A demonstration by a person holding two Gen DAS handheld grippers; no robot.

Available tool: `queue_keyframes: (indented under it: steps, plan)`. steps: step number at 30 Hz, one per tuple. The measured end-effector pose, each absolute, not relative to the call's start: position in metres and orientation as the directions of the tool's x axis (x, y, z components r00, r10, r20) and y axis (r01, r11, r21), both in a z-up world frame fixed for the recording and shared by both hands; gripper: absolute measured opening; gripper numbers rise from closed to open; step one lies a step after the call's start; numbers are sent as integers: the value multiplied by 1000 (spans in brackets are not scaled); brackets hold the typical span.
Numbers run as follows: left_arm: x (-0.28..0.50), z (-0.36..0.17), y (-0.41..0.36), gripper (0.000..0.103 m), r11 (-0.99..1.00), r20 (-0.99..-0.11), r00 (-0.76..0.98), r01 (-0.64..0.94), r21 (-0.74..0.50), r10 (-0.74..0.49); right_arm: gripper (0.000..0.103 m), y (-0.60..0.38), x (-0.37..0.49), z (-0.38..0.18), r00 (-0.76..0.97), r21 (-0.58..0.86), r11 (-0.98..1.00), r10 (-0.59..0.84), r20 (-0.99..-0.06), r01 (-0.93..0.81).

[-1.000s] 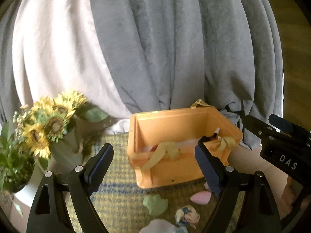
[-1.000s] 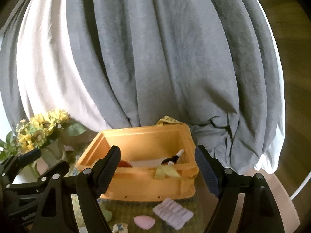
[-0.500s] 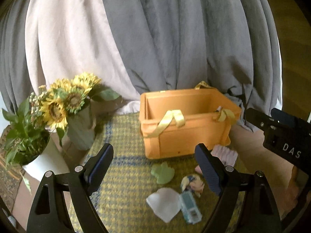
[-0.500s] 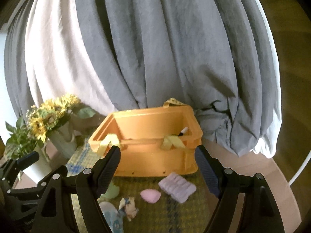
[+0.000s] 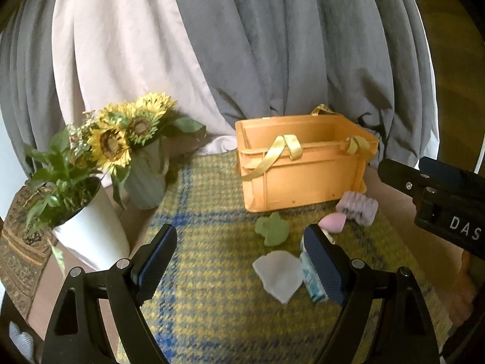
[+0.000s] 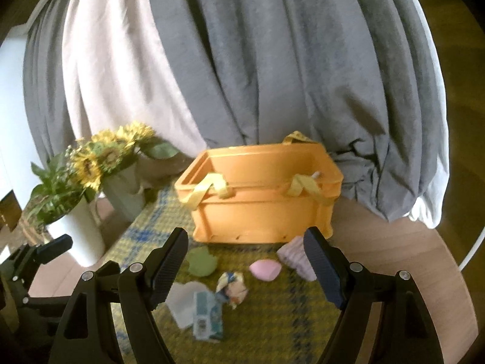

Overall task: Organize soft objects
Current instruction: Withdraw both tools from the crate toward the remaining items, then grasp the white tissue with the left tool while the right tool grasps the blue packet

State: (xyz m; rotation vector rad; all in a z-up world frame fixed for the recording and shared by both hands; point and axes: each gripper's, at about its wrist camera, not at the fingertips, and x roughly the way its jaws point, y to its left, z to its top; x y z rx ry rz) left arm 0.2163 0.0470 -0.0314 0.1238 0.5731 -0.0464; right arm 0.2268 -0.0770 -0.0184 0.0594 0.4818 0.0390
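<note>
An orange crate (image 5: 306, 170) with yellow ribbon handles stands on a yellow and blue checked mat (image 5: 212, 288); it also shows in the right wrist view (image 6: 263, 194). In front of it lie a green soft shape (image 5: 272, 228), a pink sponge (image 5: 332, 220), a lilac ribbed pad (image 5: 359, 207), a white pad (image 5: 277, 273) and a teal packet (image 5: 312, 279). The right wrist view also shows a small patterned doll (image 6: 232, 286) among them. My left gripper (image 5: 239, 261) is open and empty above the mat. My right gripper (image 6: 245, 268) is open and empty, back from the items.
A grey-green vase of sunflowers (image 5: 145, 179) and a white pot with a green plant (image 5: 91, 233) stand at the left. Grey and white curtains (image 5: 257, 45) hang behind the crate. The round wooden table's edge (image 6: 454, 273) curves at the right.
Both grippers have pulled back and away from the crate. The crate looks smaller and the soft items in front of it have come into view. Both stay open.
</note>
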Motion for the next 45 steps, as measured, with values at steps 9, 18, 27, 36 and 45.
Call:
queue_keyframes:
  steps: [9, 18, 27, 36, 45]
  plan:
    - [205, -37, 64, 86, 982, -551, 831, 159, 102, -77, 79, -55, 203, -24, 881, 64, 997, 66, -468, -41]
    - [214, -41, 90, 85, 940, -582, 787, 324, 107, -205, 79, -30, 191, -38, 867, 74, 992, -55, -494, 105]
    - [228, -52, 105, 75, 901, -592, 756, 420, 113, -278, 79, -10, 192, -60, 831, 56, 981, -124, -542, 183]
    - [249, -80, 107, 68, 877, -634, 704, 473, 81, -321, 79, -1, 204, -89, 786, 33, 977, -150, -599, 211]
    - [278, -109, 101, 59, 864, -655, 660, 504, 22, -368, 78, 0, 223, -118, 739, 21, 977, -148, -658, 214]
